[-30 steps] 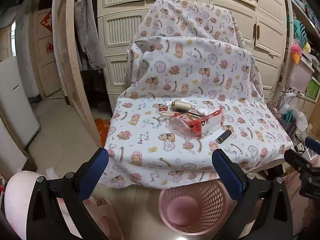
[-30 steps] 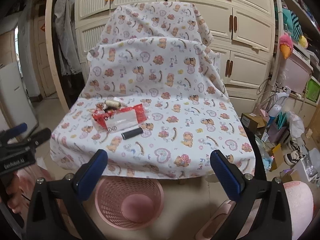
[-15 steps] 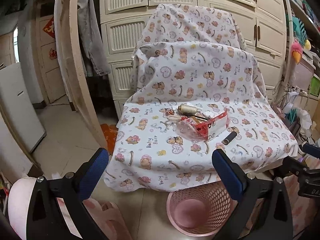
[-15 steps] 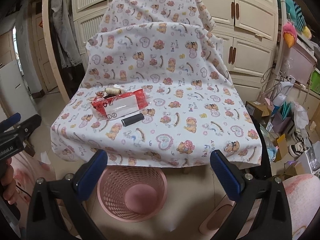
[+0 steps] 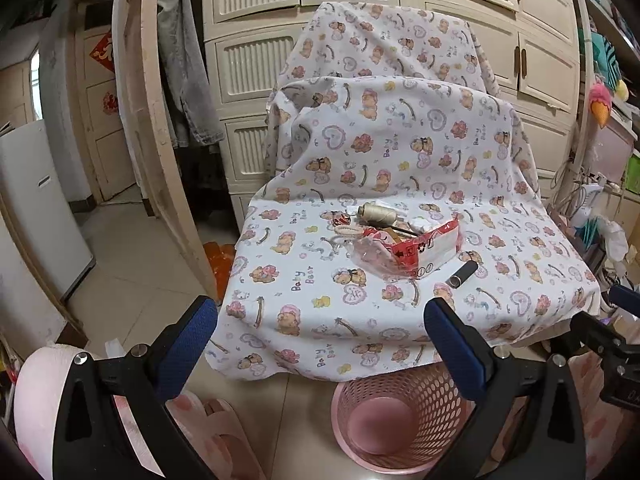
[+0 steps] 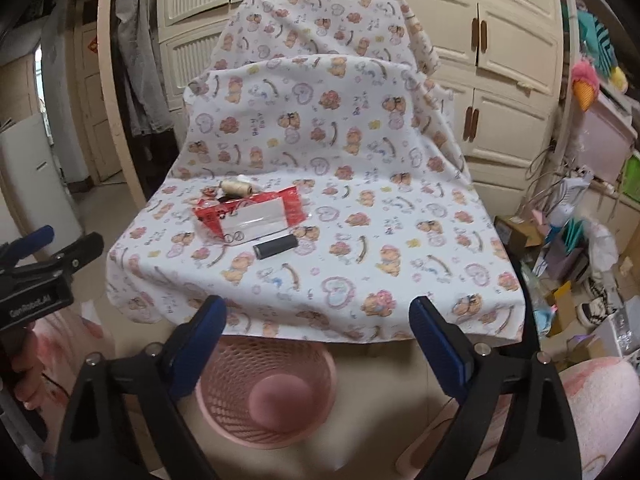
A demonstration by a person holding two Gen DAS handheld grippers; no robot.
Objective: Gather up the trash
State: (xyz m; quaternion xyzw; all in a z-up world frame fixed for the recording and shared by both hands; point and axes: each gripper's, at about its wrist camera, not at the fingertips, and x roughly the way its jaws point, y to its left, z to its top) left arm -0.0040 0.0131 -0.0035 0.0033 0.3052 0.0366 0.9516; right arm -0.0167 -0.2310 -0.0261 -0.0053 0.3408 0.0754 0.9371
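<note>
A red and clear plastic wrapper (image 5: 408,250) (image 6: 250,218) lies on the bear-print cloth (image 5: 320,300) (image 6: 400,240), with a spool of beige thread (image 5: 376,214) (image 6: 236,188) behind it and a black cylinder (image 5: 462,274) (image 6: 275,246) in front. A pink mesh bin (image 5: 392,420) (image 6: 268,392) stands on the floor below the cloth's front edge. My left gripper (image 5: 320,344) and right gripper (image 6: 316,336) are both open and empty, held back from the cloth above the bin. Each shows at the edge of the other's view.
Cream cupboards (image 5: 304,32) stand behind the draped seat. A wooden frame (image 5: 148,120) with hanging clothes is to the left. Boxes, bags and shoes (image 6: 580,272) clutter the floor to the right. A white appliance (image 5: 36,208) stands at far left.
Both grippers have moved closer to the cloth and its items, which now look larger. Both stay open and empty. Nothing on the cloth has moved.
</note>
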